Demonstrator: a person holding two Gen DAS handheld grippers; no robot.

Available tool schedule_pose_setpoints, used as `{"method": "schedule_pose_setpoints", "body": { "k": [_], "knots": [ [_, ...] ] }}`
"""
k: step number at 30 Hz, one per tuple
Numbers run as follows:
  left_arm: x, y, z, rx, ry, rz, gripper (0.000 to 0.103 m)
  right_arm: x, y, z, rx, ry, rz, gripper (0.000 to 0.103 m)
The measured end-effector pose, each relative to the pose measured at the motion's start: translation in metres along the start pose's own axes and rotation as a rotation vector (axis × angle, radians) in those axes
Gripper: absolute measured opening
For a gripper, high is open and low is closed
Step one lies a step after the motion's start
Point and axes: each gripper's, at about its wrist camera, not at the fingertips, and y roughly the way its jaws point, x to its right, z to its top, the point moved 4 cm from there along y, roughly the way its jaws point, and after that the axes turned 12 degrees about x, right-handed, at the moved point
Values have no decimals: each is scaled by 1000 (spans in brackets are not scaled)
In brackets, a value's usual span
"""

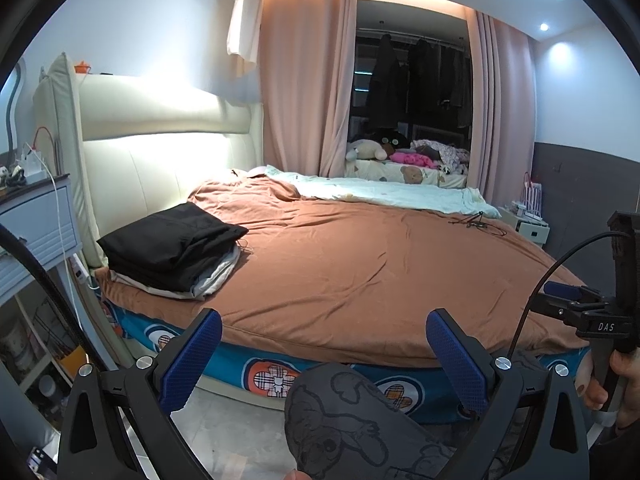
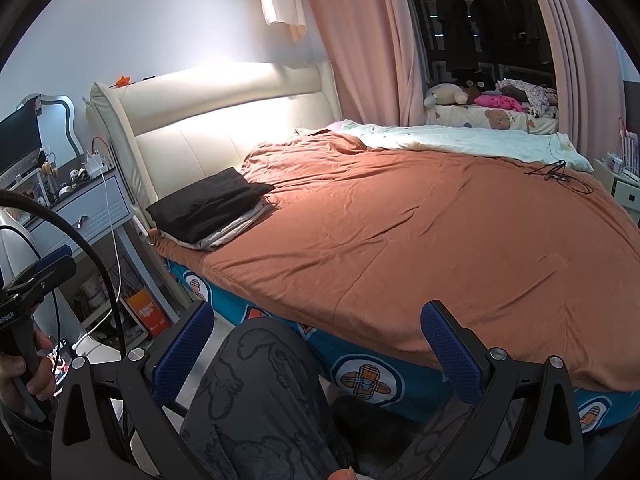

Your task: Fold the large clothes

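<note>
A folded stack of clothes, black on top with grey and white pieces under it, lies on the bed's near-left corner by the headboard. My left gripper stands open and empty, low in front of the bed's edge. My right gripper is also open and empty, held off the same edge, farther right. Each is held by a hand at the other view's side: the right gripper at the right, the left gripper at the left. Neither touches any cloth.
An orange-brown cover spans the bed, with a pale green quilt along its far side and a thin black cable at far right. A nightstand stands left. The person's leg in grey printed trousers is between the grippers.
</note>
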Motion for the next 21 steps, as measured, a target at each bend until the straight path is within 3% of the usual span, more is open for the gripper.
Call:
{"method": "schedule_pose_setpoints", "body": {
  "k": [21],
  "knots": [
    [-4,-1,0,5,-6,16,103,-4,3,-2,-6,-2,1,103]
  ]
}}
